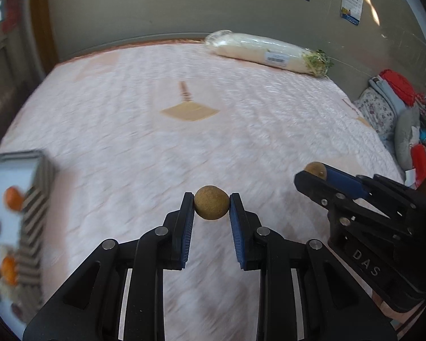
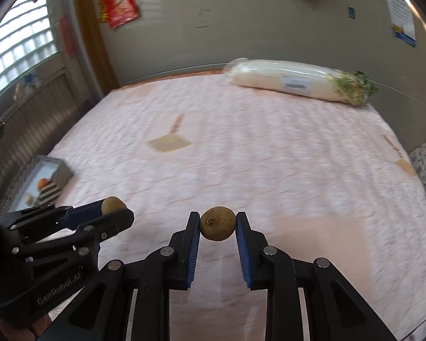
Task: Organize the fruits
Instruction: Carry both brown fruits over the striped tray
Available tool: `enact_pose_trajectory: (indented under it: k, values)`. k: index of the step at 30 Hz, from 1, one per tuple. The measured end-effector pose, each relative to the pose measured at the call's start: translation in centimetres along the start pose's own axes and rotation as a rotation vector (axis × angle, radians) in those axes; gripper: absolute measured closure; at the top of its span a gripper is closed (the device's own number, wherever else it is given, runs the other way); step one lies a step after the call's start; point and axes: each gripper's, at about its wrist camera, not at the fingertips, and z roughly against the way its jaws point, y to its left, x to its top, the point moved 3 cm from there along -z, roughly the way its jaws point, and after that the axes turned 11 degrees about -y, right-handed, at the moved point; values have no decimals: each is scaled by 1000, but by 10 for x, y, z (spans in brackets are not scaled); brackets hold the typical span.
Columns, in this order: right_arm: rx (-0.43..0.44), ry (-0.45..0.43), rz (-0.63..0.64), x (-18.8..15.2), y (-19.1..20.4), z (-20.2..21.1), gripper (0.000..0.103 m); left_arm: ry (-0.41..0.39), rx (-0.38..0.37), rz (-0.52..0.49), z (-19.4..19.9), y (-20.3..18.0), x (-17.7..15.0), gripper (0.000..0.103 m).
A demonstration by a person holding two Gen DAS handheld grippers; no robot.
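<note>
Two fruits held, going to the tray

Over the bed (image 1: 241, 130), I think I am carrying fruit to the tray (image 1: 35, 216), which has orange and pale fruits in it. My left tongs (image 1: 211, 203) pinch a brown ball (image 1: 211, 202). My right tongs (image 2: 218, 223) pinch another brown fruit (image 2: 217, 223). Next, move left and let go softly.

Left tongs (image 1: 211, 202) and right tongs (image 2: 217, 223) each pinch something, side by side.
</note>
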Motion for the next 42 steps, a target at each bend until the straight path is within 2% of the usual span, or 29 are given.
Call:
enact_pose_trajectory:
  k: [5,13,19,25,42]
  values:
    - [65,2,18,-13,46,8,79,-34,76,-15,39,34,-21,79]
    - [146,8,95,-28,117,17,79,-84,171,29,86,89,-40,79]
    - [193,4,145,-33,162,21,79,-93,207,59,106,119,-54,79]
    - [253,-1,201,-33,202,24,79,-115,280,80,125,149,-61,79]
    - [412,43,363,-47,305,15,79,-72,371,211,148,230,-96,79]
